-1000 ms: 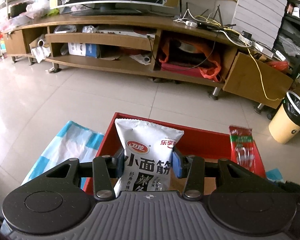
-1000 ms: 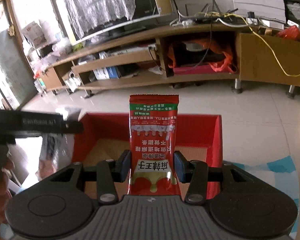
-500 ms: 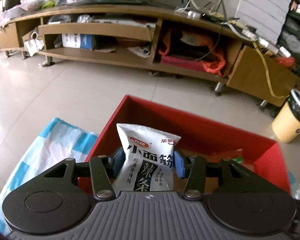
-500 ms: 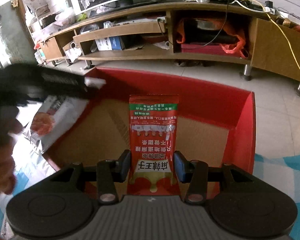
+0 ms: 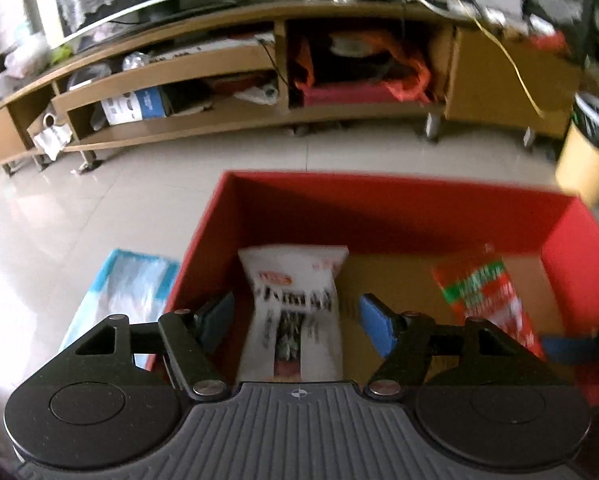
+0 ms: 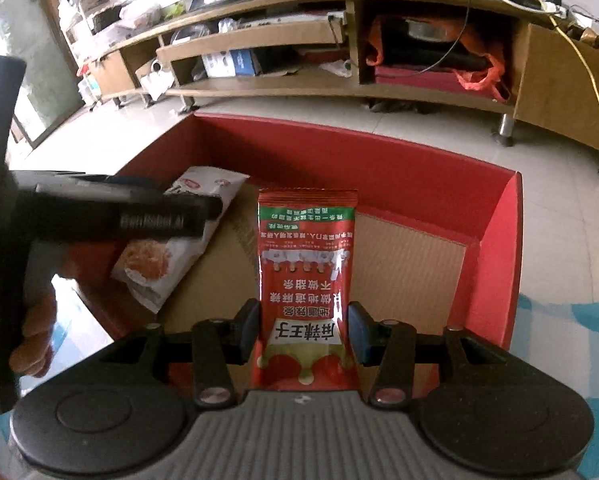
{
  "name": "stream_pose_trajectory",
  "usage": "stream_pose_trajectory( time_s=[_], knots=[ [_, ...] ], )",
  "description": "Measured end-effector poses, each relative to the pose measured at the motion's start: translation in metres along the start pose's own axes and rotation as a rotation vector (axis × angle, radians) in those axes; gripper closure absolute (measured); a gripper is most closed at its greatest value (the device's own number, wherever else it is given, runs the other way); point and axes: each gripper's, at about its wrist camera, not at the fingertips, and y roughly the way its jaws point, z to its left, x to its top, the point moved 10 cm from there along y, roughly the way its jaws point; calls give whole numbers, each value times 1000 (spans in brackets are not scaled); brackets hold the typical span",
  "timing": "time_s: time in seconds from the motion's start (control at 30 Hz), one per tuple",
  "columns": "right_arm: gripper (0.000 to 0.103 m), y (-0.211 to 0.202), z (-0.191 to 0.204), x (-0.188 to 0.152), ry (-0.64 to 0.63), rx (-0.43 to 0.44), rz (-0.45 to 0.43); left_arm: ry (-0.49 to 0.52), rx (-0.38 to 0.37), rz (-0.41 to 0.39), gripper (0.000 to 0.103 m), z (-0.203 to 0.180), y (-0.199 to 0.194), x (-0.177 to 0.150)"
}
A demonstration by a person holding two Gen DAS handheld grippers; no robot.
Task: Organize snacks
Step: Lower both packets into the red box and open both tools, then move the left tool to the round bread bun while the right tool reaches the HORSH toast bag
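Note:
A red box (image 5: 379,208) with a cardboard floor stands on a blue-and-white cloth. My left gripper (image 5: 297,320) is open over the box's left side; the white snack packet (image 5: 293,300) lies loose between its pads, apart from both. My right gripper (image 6: 303,330) is over the box; the red snack packet (image 6: 307,280) stands between its pads with a small gap on each side. The red packet also shows in the left wrist view (image 5: 483,300). The white packet also shows in the right wrist view (image 6: 171,252), lying against the box's left wall under the left gripper (image 6: 203,212).
The blue-and-white cloth (image 5: 119,292) lies under the box on a tiled floor. A long wooden TV stand (image 5: 259,80) with cluttered shelves runs along the back. A yellow bin (image 5: 587,160) with a black liner stands at the right.
Both grippers have lowered into the red box. The left gripper has opened and let go of the white packet. The right gripper's pads have parted slightly from the red packet.

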Motion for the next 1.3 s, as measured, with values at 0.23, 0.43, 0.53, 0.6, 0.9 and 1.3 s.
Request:
stream_pose_trajectory(
  time_s=[0.23, 0.43, 0.53, 0.6, 0.9, 1.3],
  knots=[
    [56, -8, 1, -14, -23, 18, 74, 101, 15, 96, 26, -19, -18, -40],
    [54, -17, 5, -25, -27, 33, 118, 62, -25, 149, 25, -14, -37, -57],
    [54, -22, 7, -34, -19, 49, 153, 49, -52, 169, 25, -15, -47, -66],
    [54, -25, 7, -36, -19, 49, 146, 33, -52, 161, 27, -14, -52, -66],
    [43, -80, 0, -19, 31, -8, -31, -166, -110, 85, 19, 5, -98, -44],
    [33, -135, 36, -75, 74, 35, -65, -290, -110, 142, 14, 34, -147, -98]
  ],
)
